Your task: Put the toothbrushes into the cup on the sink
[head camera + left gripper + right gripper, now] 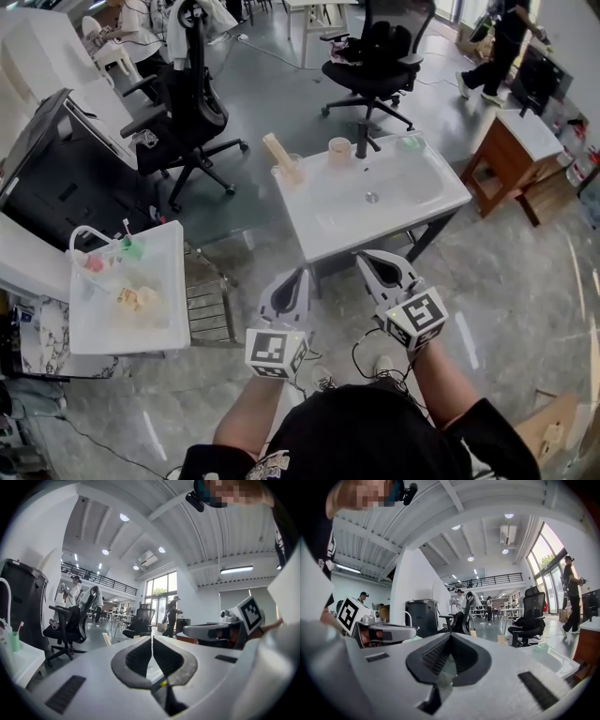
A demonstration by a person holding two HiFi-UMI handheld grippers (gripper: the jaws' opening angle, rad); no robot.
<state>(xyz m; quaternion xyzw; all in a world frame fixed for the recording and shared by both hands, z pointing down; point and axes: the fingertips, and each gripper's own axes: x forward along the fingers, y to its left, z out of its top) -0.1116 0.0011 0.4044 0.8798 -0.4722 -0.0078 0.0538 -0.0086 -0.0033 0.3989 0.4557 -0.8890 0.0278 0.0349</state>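
Note:
The white sink [328,225] stands ahead of me, with a beige cup [339,150] on its back rim. On a smaller white stand [141,328] at the left, a toothbrush [127,229] rises from a green cup [133,249], which also shows at the far left of the left gripper view [14,640]. My left gripper [298,278] and right gripper [367,258] hover side by side just short of the sink's front edge, both pointing level. Each is shut with nothing between its jaws, as the left gripper view [152,639] and right gripper view [450,637] show.
A clear glass with wooden sticks [283,159] and a green dish [411,142] sit on the sink's back rim. Behind the sink are two black office chairs [192,112] [375,56]. A wooden cabinet [511,155] stands at the right. A pink item [94,263] lies on the left stand.

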